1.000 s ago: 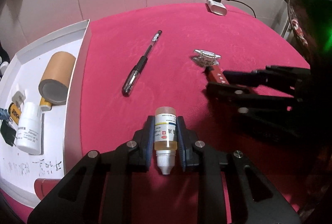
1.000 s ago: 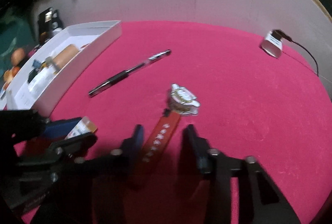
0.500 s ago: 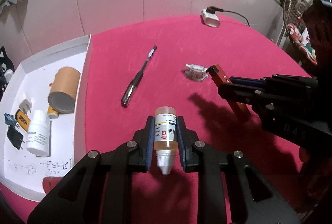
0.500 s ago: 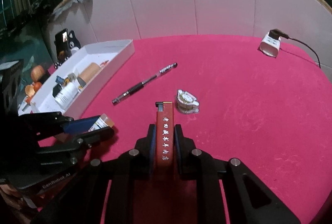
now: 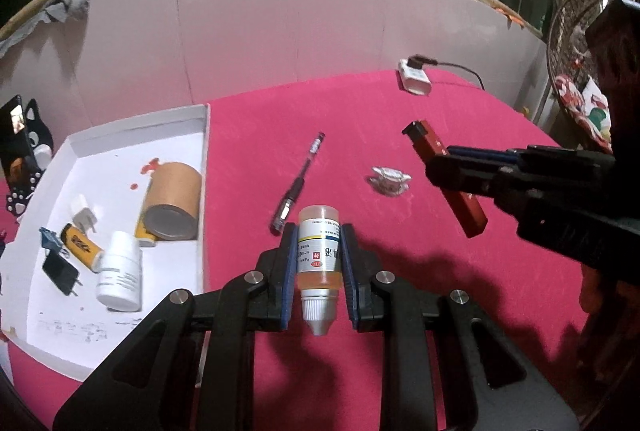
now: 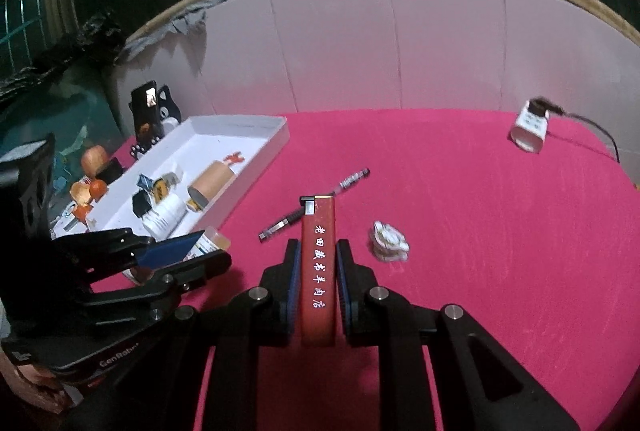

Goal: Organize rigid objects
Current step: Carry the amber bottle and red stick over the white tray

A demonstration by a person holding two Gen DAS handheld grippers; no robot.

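Note:
My left gripper (image 5: 319,237) is shut on a small dropper bottle (image 5: 319,251) of amber liquid, white nozzle pointing back at the camera; it shows in the right wrist view as bottle (image 6: 208,241) in the left gripper (image 6: 200,249). My right gripper (image 6: 317,251) is shut on a flat red lighter (image 6: 318,263) with white characters, held above the table; the left wrist view has this lighter (image 5: 444,177) at the right. A black pen (image 5: 298,185) and a small silver clip-like piece (image 5: 390,181) lie on the pink tabletop. The white tray (image 5: 206,167) sits at the left.
Inside the tray are a cardboard tube (image 5: 174,201), a white pill bottle (image 5: 120,273), a white plug, a yellow-black item and a black binder clip. A white charger (image 5: 414,81) with a cable lies far back by the white wall. A phone stand (image 6: 146,115) and fruit are beyond the tray.
The right gripper closed on the red lighter and lifted it off the table. Both grippers rose, so the table, pen and tray now look farther away.

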